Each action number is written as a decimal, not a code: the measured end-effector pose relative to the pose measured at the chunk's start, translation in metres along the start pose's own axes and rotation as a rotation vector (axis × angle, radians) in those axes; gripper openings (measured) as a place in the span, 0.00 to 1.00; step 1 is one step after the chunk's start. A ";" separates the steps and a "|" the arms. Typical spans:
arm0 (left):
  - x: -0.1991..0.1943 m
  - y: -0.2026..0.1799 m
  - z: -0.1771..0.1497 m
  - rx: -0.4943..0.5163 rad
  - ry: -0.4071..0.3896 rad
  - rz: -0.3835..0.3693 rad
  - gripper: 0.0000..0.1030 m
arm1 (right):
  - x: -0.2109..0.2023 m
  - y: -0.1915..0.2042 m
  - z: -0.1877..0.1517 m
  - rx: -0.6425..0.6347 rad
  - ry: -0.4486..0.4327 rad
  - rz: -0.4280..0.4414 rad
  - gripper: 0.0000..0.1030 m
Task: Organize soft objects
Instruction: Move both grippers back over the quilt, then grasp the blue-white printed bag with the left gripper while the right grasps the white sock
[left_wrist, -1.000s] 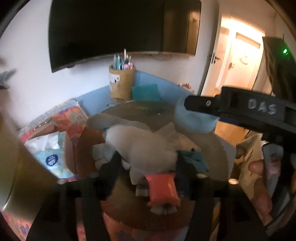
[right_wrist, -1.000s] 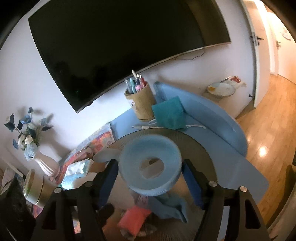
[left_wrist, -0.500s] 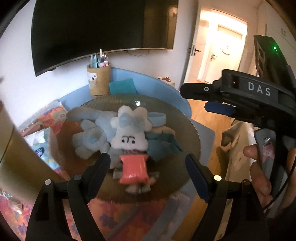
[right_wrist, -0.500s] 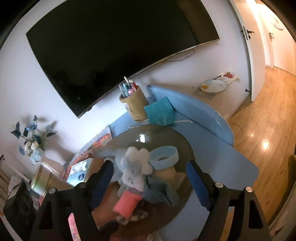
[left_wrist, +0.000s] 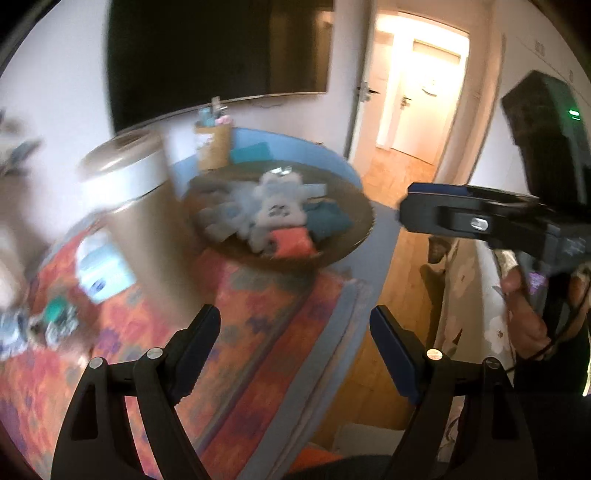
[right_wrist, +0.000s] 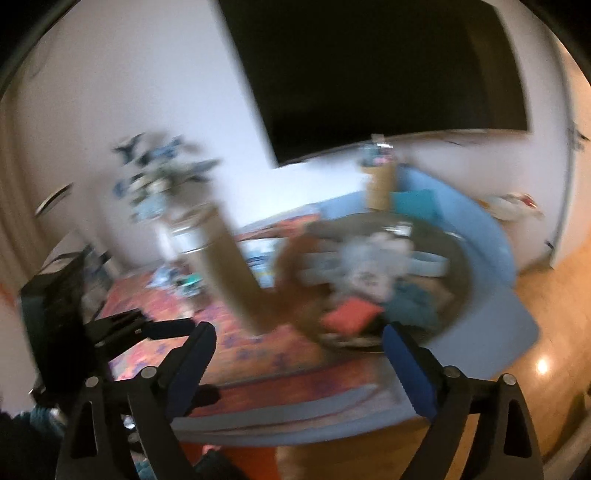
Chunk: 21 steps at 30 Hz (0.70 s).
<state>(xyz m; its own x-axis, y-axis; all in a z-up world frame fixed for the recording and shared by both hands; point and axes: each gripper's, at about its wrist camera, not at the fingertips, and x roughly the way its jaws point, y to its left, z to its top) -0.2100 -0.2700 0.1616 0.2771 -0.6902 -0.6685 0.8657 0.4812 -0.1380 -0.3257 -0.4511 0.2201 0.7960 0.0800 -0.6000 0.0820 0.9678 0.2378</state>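
Observation:
A heap of soft things lies on a round brown woven tray (left_wrist: 354, 221): a white cloud plush (left_wrist: 277, 210), a coral pouch (left_wrist: 293, 240), a teal cloth (left_wrist: 327, 218) and a pale blue ring (right_wrist: 428, 260). My left gripper (left_wrist: 293, 317) hangs open well short of the tray, over a colourful patterned cloth, with nothing between its fingers. My right gripper (right_wrist: 299, 332) is also back from the tray, its jaws opening and empty. In the left wrist view the right gripper (left_wrist: 417, 214) shows at the right, held by a hand. Both views are blurred.
A tall tin with a white lid (left_wrist: 125, 173) stands left of the tray, a cork pen holder (left_wrist: 212, 147) behind it. A tissue pack (left_wrist: 103, 273) lies on the patterned cloth (left_wrist: 258, 314). A flower vase (right_wrist: 162, 173) is far left. Wooden floor lies to the right.
The left gripper let go of the plush and the right let go of the blue ring, which now lies on the tray. Both grippers have pulled back from the tray and opened wider.

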 end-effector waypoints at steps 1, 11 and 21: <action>-0.006 0.008 -0.006 -0.021 0.000 0.011 0.80 | 0.002 0.016 0.000 -0.037 -0.004 0.009 0.89; -0.055 0.124 -0.057 -0.266 -0.014 0.223 0.80 | 0.068 0.149 -0.005 -0.262 0.117 0.174 0.94; -0.104 0.290 -0.101 -0.679 -0.063 0.367 0.80 | 0.211 0.220 -0.001 -0.200 0.372 0.166 0.94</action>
<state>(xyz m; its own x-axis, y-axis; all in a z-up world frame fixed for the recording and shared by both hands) -0.0302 -0.0040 0.1174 0.5375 -0.4421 -0.7181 0.2739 0.8969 -0.3471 -0.1405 -0.2213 0.1447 0.5161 0.2831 -0.8084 -0.1753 0.9587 0.2238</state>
